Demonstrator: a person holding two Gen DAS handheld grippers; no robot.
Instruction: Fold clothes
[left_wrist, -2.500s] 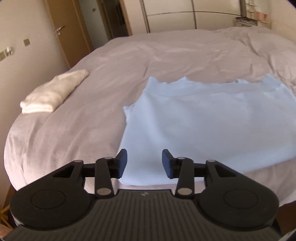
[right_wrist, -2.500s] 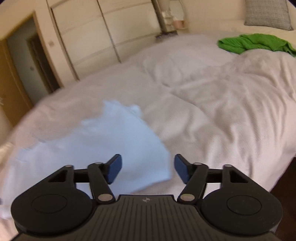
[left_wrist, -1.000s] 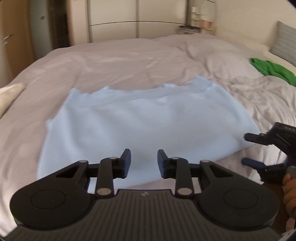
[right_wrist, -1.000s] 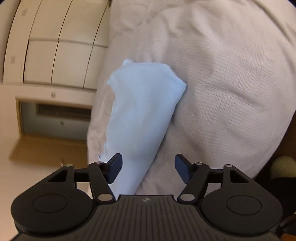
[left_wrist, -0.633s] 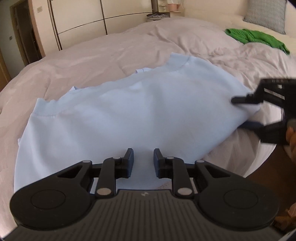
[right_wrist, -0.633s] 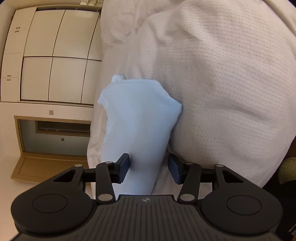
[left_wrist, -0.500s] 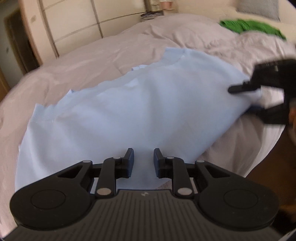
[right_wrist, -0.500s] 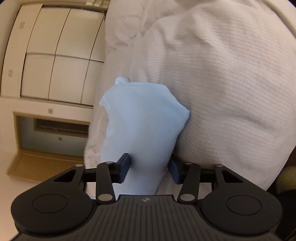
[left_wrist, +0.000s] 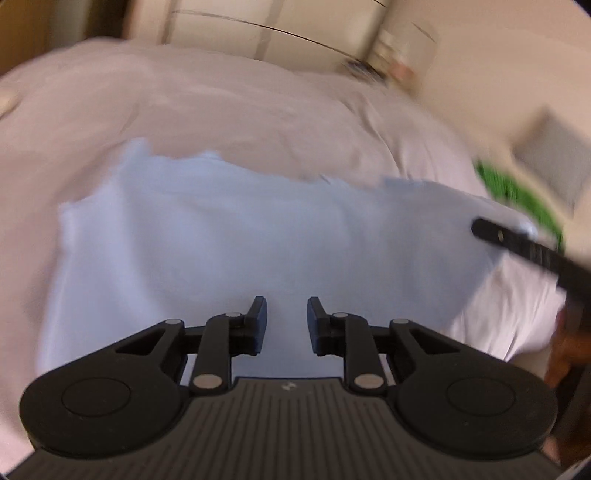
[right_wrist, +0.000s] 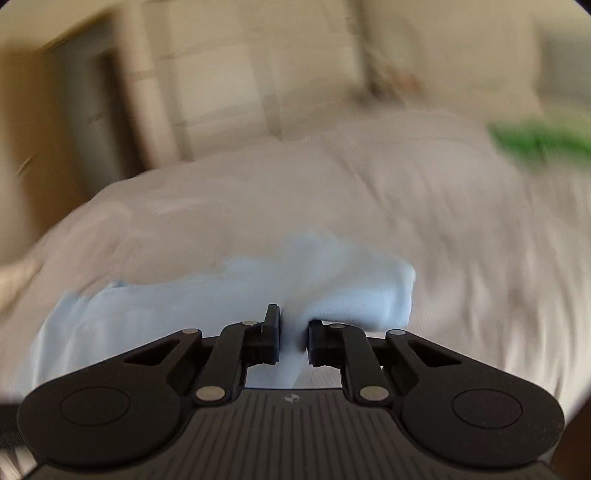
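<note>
Blue garment (right_wrist: 332, 288) between right tongs (right_wrist: 293, 332)

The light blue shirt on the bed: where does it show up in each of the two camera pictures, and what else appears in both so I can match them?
Left wrist view: the light blue shirt spreads across the middle, beyond the open left gripper.
Right wrist view: it sits low and centre, bunched between the fingers of the right gripper.
Shared landmark: the green garment, at the right edge in both.
</note>
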